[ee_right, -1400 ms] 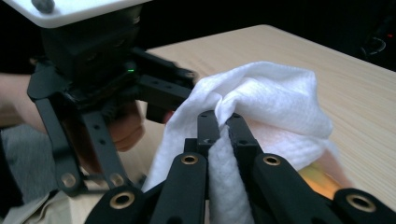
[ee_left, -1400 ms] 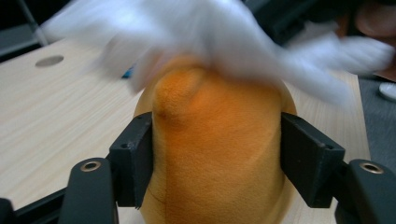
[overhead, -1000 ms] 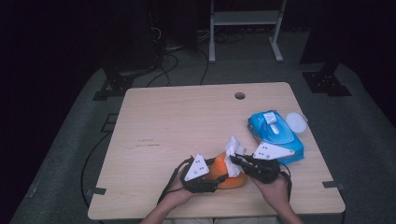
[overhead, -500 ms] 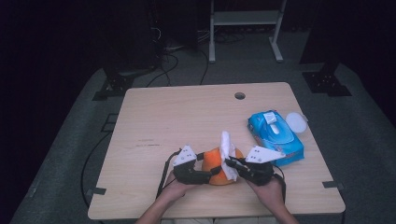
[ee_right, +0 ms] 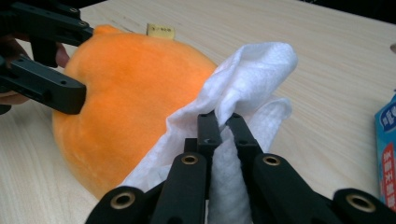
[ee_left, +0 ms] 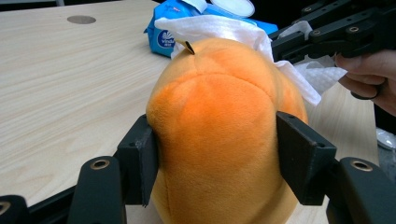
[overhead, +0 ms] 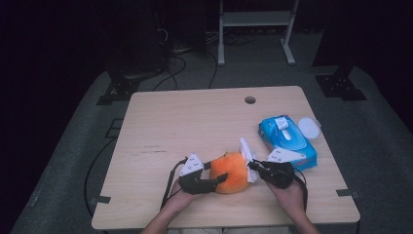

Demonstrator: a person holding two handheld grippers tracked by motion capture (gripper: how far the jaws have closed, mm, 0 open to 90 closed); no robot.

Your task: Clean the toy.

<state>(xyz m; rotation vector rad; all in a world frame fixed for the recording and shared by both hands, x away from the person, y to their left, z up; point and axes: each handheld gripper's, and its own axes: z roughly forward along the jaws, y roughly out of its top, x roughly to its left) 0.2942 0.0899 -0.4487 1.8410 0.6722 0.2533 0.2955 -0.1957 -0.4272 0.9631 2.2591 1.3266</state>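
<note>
counter [overhead: 195,122]: pale wood, round cable hole [overhead: 250,100] near far edge | floor [overhead: 73,161]: grey carpet, black cables [overhead: 175,73] trailing | far side: white metal stand [overhead: 253,29], black equipment feet [overhead: 117,90] | light: room dark, counter lit

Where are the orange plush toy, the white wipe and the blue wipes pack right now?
orange plush toy [overhead: 233,171]: high view, middle of its rounded top.
white wipe [ee_right: 254,70]: right gripper view, bunched upper fold above the tongs.
blue wipes pack [overhead: 286,140]: high view, top face beside the white flip lid.
</note>
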